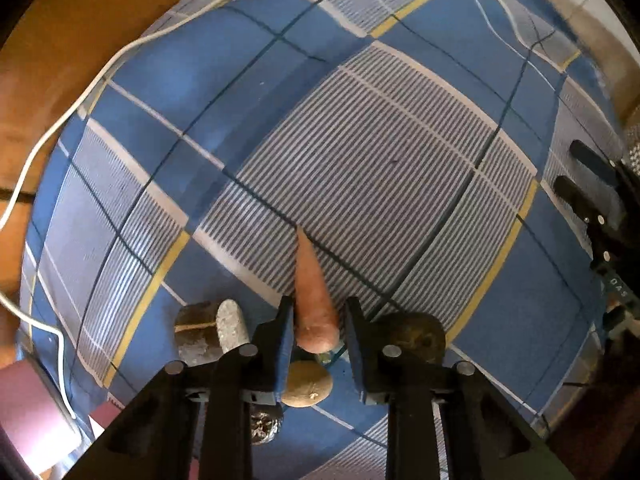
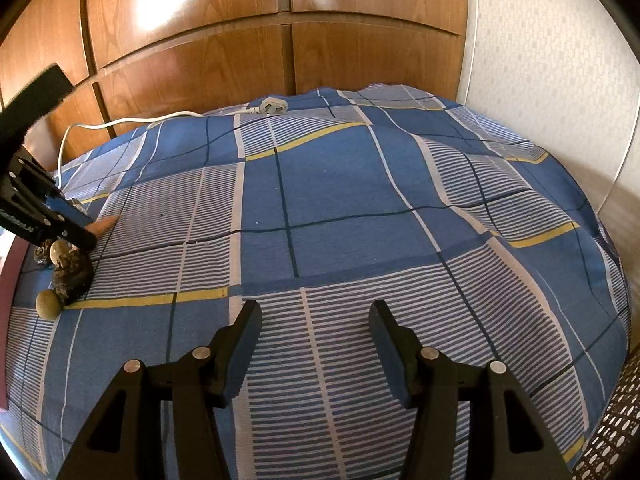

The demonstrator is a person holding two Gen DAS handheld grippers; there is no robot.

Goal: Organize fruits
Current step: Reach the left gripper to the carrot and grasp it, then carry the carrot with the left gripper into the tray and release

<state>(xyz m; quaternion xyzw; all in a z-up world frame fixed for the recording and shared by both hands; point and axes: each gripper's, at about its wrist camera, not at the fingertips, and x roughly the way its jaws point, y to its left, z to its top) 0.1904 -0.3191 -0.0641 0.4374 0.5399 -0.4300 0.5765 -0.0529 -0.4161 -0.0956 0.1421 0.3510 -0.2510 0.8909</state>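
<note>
An orange carrot point(image 1: 310, 280) lies on the blue checked bedsheet point(image 1: 380, 152), thick end towards the camera. My left gripper point(image 1: 318, 302) points straight down and straddles that thick end. Its left pad sits against the carrot and a narrow gap shows at the right pad, so it is open. A tan potato point(image 1: 306, 388), a dark lump point(image 1: 416, 332) and a grey-brown piece point(image 1: 196, 332) lie close around the fingers. In the right wrist view the left gripper point(image 2: 86, 236) is at the far left over the carrot tip point(image 2: 106, 224). My right gripper point(image 2: 316, 320) hovers open over bare sheet, holding nothing.
A white cable with a plug point(image 2: 274, 106) runs along the bed's far edge before wooden wardrobe doors point(image 2: 192, 60). A perforated basket point(image 2: 612, 432) stands at the bottom right. A round potato point(image 2: 48, 304) and dark lumps point(image 2: 74, 276) cluster at the left. A maroon object point(image 1: 24, 396) borders the bed.
</note>
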